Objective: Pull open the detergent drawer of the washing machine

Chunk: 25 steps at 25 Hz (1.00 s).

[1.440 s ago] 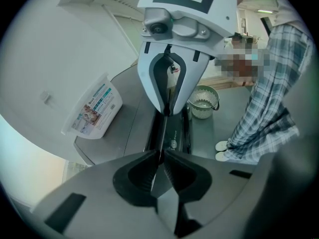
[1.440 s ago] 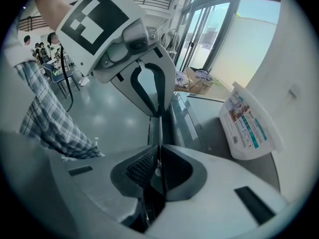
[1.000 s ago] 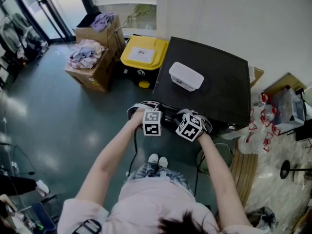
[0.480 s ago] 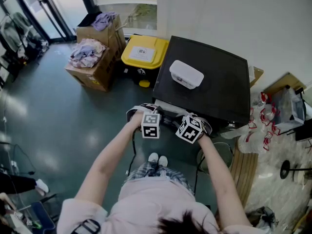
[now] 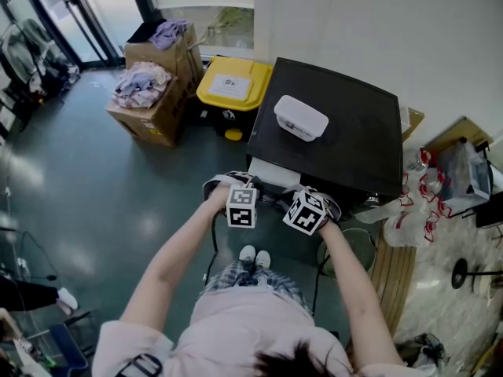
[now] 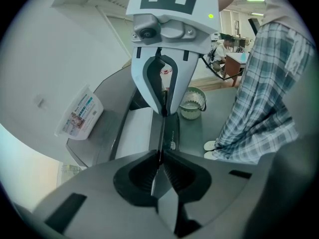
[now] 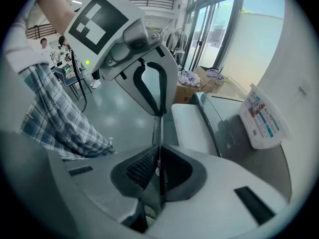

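Note:
The washing machine point(image 5: 354, 132) has a black top, and its detergent drawer point(image 5: 273, 173) sticks out toward me as a white tray. My left gripper point(image 5: 249, 187) and right gripper point(image 5: 294, 192) are both shut on the drawer's thin dark front panel, side by side, facing each other. In the left gripper view the left gripper point(image 6: 160, 156) pinches the panel's edge, with the white drawer point(image 6: 134, 133) to its left. The right gripper view shows the right gripper point(image 7: 159, 148) clamped on the same edge and the drawer point(image 7: 192, 128) to its right.
A white packet point(image 5: 299, 119) lies on the machine's top. A yellow-lidded bin point(image 5: 232, 85) and cardboard boxes of clothes point(image 5: 149, 93) stand to the left. A round wire basket point(image 5: 357, 246) sits on the floor by my right arm. My shoes point(image 5: 251, 255) are below the drawer.
Both grippers have moved toward me with the drawer's front panel. More of the white drawer shows outside the machine than a second ago.

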Motion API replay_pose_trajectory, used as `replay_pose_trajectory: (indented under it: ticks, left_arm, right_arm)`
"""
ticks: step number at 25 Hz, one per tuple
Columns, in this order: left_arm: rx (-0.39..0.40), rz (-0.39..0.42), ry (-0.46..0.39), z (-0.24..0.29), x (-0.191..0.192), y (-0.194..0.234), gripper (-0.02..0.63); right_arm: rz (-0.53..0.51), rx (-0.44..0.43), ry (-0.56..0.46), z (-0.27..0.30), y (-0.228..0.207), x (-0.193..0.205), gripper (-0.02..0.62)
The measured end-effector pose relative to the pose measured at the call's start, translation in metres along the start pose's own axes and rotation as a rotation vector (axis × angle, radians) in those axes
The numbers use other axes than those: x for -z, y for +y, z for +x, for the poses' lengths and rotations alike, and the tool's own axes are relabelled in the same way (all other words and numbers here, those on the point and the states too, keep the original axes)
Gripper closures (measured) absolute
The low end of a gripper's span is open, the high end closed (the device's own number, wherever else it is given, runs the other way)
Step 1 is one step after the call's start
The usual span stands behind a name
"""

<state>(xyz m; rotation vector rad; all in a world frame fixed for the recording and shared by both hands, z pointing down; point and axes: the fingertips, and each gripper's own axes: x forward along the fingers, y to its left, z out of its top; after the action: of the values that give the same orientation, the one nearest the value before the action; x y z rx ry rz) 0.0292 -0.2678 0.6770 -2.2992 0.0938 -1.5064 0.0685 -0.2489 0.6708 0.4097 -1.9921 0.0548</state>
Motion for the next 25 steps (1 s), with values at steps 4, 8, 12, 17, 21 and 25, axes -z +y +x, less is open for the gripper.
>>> replay_pose_trajectory:
  ticks: [4,8,12,17,21,25]
  left_arm:
    - [0.011,0.007,0.003,-0.005,0.002,-0.009,0.546]
    - [0.027,0.017,0.003,-0.007,0.001,-0.019,0.546]
    - [0.039,0.021,0.006,-0.011,0.003,-0.032,0.548]
    - [0.048,0.027,0.01,-0.014,0.002,-0.042,0.549]
    - [0.055,0.025,0.009,-0.015,0.003,-0.051,0.549]
    - [0.069,0.025,0.007,-0.019,0.001,-0.064,0.551]
  right_arm:
    - [0.009,-0.023,0.002,-0.002,0.01,-0.002,0.548]
    - [0.008,-0.054,0.001,-0.002,0.021,-0.002,0.549]
    - [0.006,-0.076,0.004,-0.001,0.035,-0.003,0.549]
    - [0.007,-0.09,0.006,-0.003,0.044,-0.001,0.549]
    - [0.006,-0.097,0.005,-0.002,0.054,0.0,0.549]
    - [0.006,-0.119,0.01,-0.002,0.068,0.002,0.551]
